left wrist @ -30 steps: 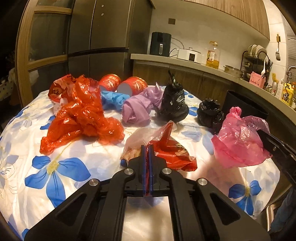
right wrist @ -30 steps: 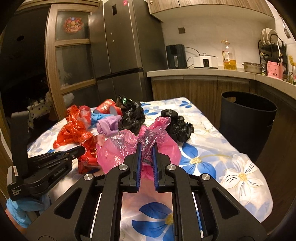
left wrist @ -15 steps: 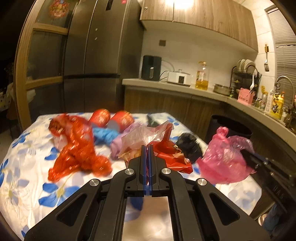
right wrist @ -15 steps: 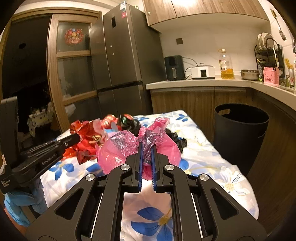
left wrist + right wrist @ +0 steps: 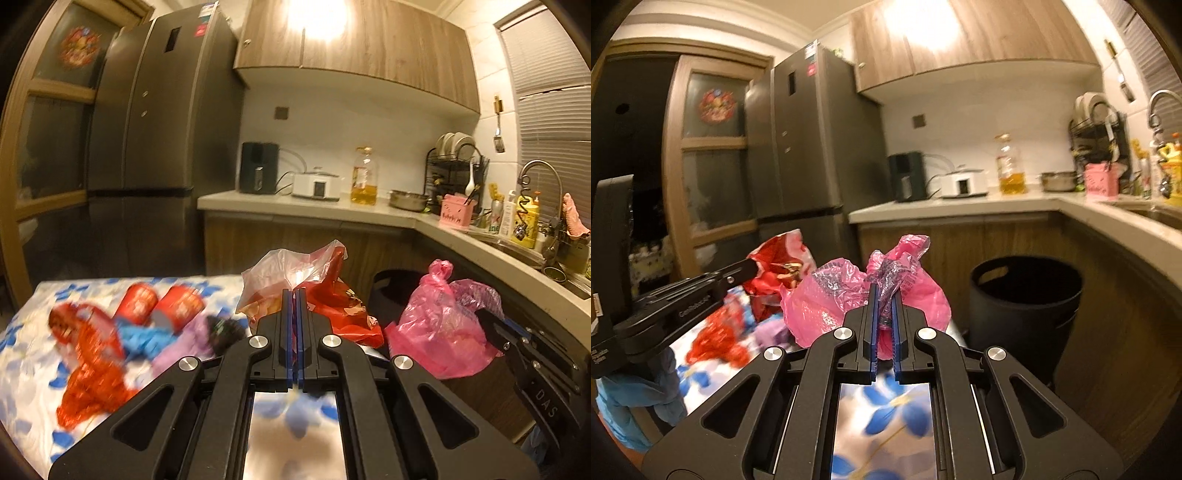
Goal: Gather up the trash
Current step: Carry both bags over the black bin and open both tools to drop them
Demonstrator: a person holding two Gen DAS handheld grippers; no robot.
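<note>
My left gripper [image 5: 294, 295] is shut on a red and clear plastic bag [image 5: 332, 291], held up above the table. My right gripper [image 5: 884, 291] is shut on the knotted top of a pink plastic bag [image 5: 827, 299], also lifted clear of the table. In the left wrist view the pink bag [image 5: 436, 325] hangs at the right from the right gripper [image 5: 491, 325]. In the right wrist view the left gripper [image 5: 753, 267] holds the red bag [image 5: 779, 266] at the left. A black trash bin [image 5: 1027, 295] stands open beside the table, under the counter.
On the flowered tablecloth [image 5: 22, 369] lie an orange-red bag [image 5: 92, 369], two red cups [image 5: 162, 302], a blue bag [image 5: 147, 338], a purple bag [image 5: 181, 350] and a black bag [image 5: 225, 328]. A counter [image 5: 960, 206] with appliances runs behind; a fridge [image 5: 147, 166] stands at the left.
Both grippers have risen with their bags, which now hang off the table. The views have tilted up, so the table sits lower in both frames and the bin is nearer.
</note>
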